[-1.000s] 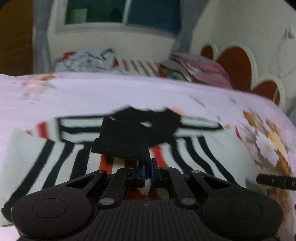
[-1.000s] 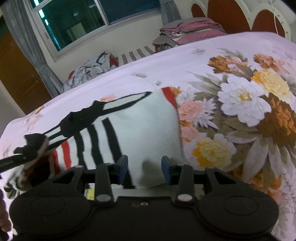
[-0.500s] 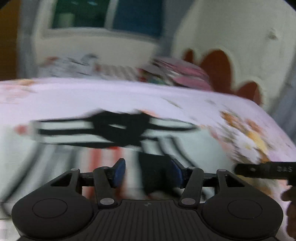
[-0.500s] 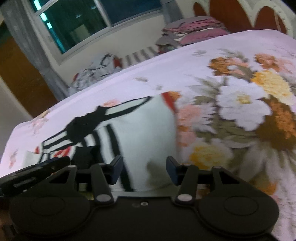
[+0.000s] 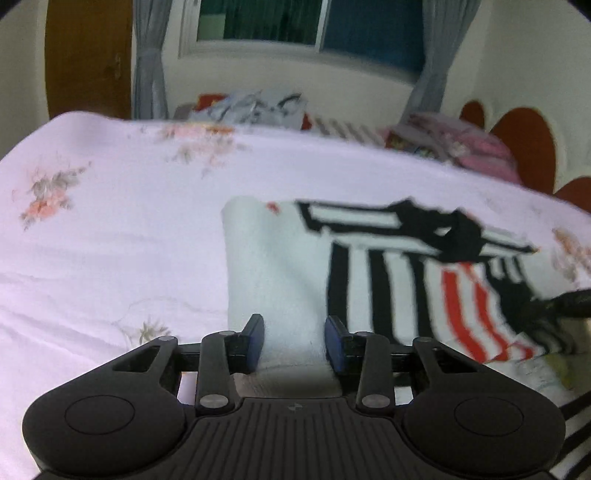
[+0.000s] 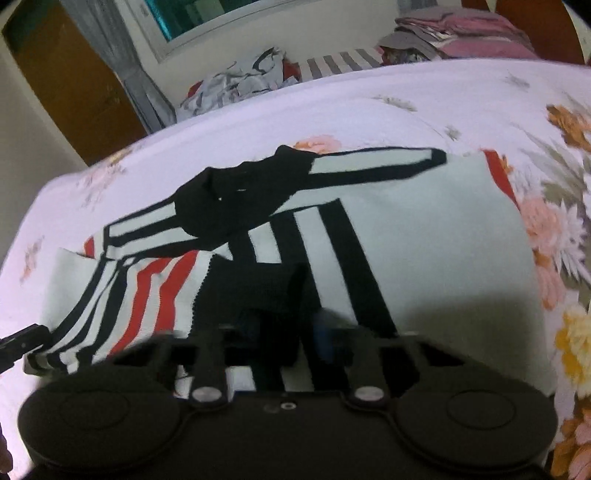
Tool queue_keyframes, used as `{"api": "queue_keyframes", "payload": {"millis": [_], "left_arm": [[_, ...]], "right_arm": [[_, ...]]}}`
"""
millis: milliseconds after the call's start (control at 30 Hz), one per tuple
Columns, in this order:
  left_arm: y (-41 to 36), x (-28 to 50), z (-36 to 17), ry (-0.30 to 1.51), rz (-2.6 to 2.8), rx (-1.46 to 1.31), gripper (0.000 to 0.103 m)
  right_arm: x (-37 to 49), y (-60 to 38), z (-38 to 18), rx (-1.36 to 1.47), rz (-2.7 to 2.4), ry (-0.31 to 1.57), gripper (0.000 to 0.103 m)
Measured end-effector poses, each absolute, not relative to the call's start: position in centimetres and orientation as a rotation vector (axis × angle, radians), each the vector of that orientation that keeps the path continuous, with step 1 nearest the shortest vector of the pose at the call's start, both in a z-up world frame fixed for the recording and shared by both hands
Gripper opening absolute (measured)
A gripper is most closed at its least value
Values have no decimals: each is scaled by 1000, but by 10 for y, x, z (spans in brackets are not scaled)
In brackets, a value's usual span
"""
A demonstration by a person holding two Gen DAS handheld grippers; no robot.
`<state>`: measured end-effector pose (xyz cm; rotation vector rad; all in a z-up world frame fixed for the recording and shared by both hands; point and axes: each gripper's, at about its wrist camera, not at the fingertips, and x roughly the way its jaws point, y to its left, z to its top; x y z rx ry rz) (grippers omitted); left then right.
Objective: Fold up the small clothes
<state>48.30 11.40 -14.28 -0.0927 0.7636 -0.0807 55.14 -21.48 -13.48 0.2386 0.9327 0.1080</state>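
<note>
Left tool (image 5: 294, 341) now at striped garment's (image 5: 388, 280) white edge, fabric between closing jaws

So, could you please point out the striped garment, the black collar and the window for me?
striped garment (image 5: 280, 273): left wrist view, plain white panel.
black collar (image 6: 236, 199): right wrist view, middle of the bunched black fabric.
window (image 5: 258, 22): left wrist view, dark left pane.

Left claw (image 5: 294, 341) released the cuff; right claw (image 6: 286, 332) clamped it.

White garment (image 6: 436, 236) with black and red stripes lies partly folded on the floral bedspread (image 6: 406, 92).
</note>
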Motion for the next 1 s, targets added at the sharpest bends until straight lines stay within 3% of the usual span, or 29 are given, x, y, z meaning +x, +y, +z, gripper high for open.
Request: {"api": "queue_keyframes", "payload": {"millis": [200, 267, 533, 567, 600, 667, 833, 900, 1000], "left_arm": [[102, 488, -135, 743, -139, -58, 33], [100, 499, -151, 823, -130, -34, 33], [98, 501, -150, 810, -163, 15, 33], [96, 504, -146, 810, -162, 15, 33], [95, 504, -138, 791, -169, 6, 33], [83, 516, -127, 760, -189, 19, 33], [52, 557, -129, 787, -184, 74, 35], [43, 569, -139, 837, -194, 84, 45], [34, 570, -149, 842, -195, 133, 47]], "right_arm": [[525, -220, -89, 136, 54, 743, 3], [523, -226, -98, 116, 48, 783, 3], [517, -238, -137, 136, -38, 882, 0], [515, -236, -130, 106, -64, 855, 6], [513, -233, -121, 84, -86, 814, 21], [515, -227, -111, 108, -32, 769, 28], [555, -188, -116, 117, 91, 819, 24], [567, -166, -124, 85, 139, 838, 21], [583, -148, -143, -22, 88, 879, 17]]}}
